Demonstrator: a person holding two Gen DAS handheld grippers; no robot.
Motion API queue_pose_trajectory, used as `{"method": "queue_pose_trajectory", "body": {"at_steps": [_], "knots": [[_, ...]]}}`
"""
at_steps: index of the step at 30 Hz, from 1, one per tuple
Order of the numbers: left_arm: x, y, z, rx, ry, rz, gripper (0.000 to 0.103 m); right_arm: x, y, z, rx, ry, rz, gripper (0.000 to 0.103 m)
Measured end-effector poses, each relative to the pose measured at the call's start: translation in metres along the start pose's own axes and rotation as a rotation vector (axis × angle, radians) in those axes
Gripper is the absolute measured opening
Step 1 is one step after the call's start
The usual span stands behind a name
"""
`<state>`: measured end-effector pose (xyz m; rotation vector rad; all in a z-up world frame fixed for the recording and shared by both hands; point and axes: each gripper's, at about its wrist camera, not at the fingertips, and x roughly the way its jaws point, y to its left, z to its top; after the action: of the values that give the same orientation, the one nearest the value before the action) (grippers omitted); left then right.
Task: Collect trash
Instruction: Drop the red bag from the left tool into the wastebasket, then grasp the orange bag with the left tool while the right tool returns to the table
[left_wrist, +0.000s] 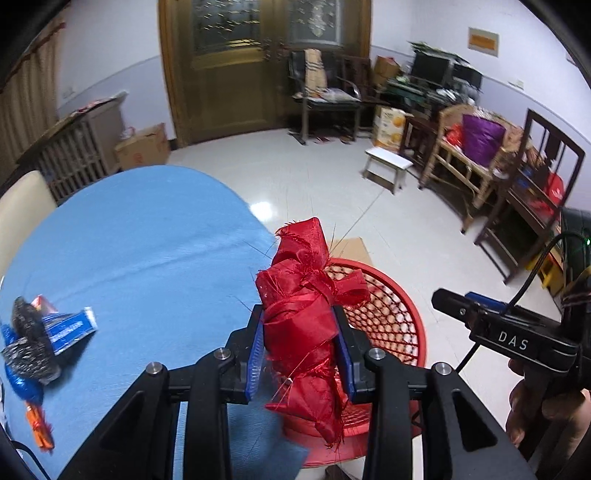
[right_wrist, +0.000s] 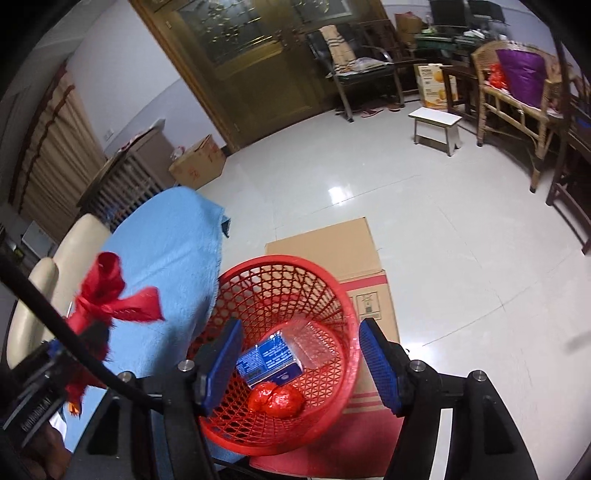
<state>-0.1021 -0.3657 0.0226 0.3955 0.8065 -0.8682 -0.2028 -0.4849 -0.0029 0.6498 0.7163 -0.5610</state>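
Observation:
My left gripper (left_wrist: 301, 354) is shut on a red cloth bundle (left_wrist: 299, 317) tied with ribbon, held at the table's edge beside the red mesh basket (left_wrist: 399, 314). In the right wrist view the same bundle (right_wrist: 110, 295) shows at the left, over the blue tablecloth (right_wrist: 173, 240). My right gripper (right_wrist: 301, 365) hangs open above the basket (right_wrist: 332, 288), nothing between its pads. Inside the basket lie a blue carton (right_wrist: 267, 363), a red crumpled wrapper (right_wrist: 277, 400) and a clear plastic tray (right_wrist: 310, 343). On the table remain a steel scourer (left_wrist: 29, 347), a blue-white wrapper (left_wrist: 70, 326) and an orange wrapper (left_wrist: 38, 424).
The basket stands on flattened cardboard (right_wrist: 332, 251) on the tiled floor. A cream chair back (right_wrist: 55, 266) is at the table's left. A white stool (right_wrist: 436, 125), a wicker chair (right_wrist: 517, 92) and dark wooden chairs (left_wrist: 535, 206) line the far right. A cardboard box (right_wrist: 199, 162) sits by the door.

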Motion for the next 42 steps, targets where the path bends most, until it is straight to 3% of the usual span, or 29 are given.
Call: {"method": "queue_pose_trajectory", "body": {"at_steps": [1,3,4,9,18,32,42], "knots": [[0.005,-0.004,0.000,0.009,0.015,-0.011,0.045,-0.001,-0.002,0.000,0.006,0.000,-0.001,0.069],[0.014,-0.008,0.000,0.016,0.037,-0.004,0.083,-0.002,-0.005,0.002,0.012,-0.002,-0.003,0.069],[0.018,-0.009,-0.001,0.016,0.043,0.002,0.086,-0.004,-0.006,0.002,0.014,-0.005,-0.005,0.069],[0.012,0.002,-0.002,-0.008,0.040,-0.032,0.086,-0.012,-0.010,0.004,0.016,-0.025,-0.013,0.069],[-0.029,0.067,-0.024,-0.166,-0.034,0.056,0.086,-0.011,0.012,-0.002,-0.028,-0.019,0.013,0.069],[-0.086,0.194,-0.117,-0.510,-0.060,0.312,0.086,0.020,0.106,-0.038,-0.218,0.099,0.108,0.069],[-0.097,0.277,-0.173,-0.736,-0.033,0.490,0.086,0.037,0.171,-0.069,-0.360,0.175,0.174,0.069]]}}
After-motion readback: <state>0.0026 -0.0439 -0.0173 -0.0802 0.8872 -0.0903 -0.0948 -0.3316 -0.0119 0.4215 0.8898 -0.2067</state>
